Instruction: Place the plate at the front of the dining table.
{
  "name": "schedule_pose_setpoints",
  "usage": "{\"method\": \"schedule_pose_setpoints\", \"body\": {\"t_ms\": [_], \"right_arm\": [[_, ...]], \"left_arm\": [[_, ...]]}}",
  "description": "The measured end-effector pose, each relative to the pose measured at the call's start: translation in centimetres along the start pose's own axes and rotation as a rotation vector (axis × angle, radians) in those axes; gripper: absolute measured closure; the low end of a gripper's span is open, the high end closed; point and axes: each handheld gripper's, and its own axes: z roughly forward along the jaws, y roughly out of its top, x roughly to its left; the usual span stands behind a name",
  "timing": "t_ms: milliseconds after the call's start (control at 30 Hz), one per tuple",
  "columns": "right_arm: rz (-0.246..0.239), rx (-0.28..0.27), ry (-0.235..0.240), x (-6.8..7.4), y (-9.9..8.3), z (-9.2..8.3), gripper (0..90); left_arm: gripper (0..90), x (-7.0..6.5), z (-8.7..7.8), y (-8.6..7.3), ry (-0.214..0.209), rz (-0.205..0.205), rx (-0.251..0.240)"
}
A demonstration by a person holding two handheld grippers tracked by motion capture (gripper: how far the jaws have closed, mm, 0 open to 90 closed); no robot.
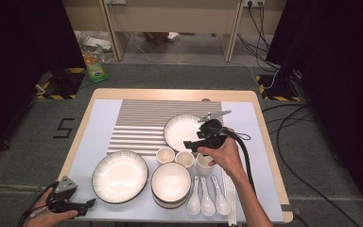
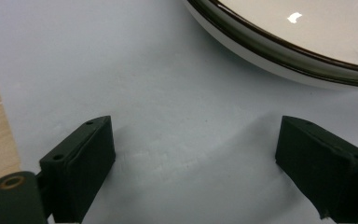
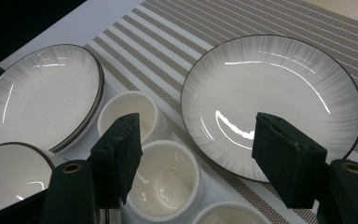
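Recording lab; black curtains (image 1: 19, 56); floor cables (image 1: 288, 142); hazard tape (image 1: 272, 97)

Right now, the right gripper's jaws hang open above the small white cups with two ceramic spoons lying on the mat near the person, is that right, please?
Not quite: three ceramic spoons lie there, not two, as the high view shows. The rest holds: the right gripper has its jaws open above the small white cups.

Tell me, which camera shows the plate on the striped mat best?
The right gripper view: the plate is close, its dark rim and glaze clear. The high view shows it small, partly behind the right gripper. The left gripper view faces a different dish.
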Motion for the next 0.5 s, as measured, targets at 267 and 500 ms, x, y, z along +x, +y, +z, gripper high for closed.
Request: {"method": "schedule_pose_setpoints", "body": {"t_ms": [267, 500], "right_arm": [[-0.017, 0.000, 0.046, 1.3, -0.6, -0.4, 35.7], [-0.046, -0.005, 0.076, 2.6, -0.7, -0.7, 37.0]], "left_arm": [[10.5, 0.0, 0.0, 0.1, 0.001, -0.003, 0.008], [10.5, 0.0, 0.0, 0.2, 0.002, -0.002, 0.012]]}}
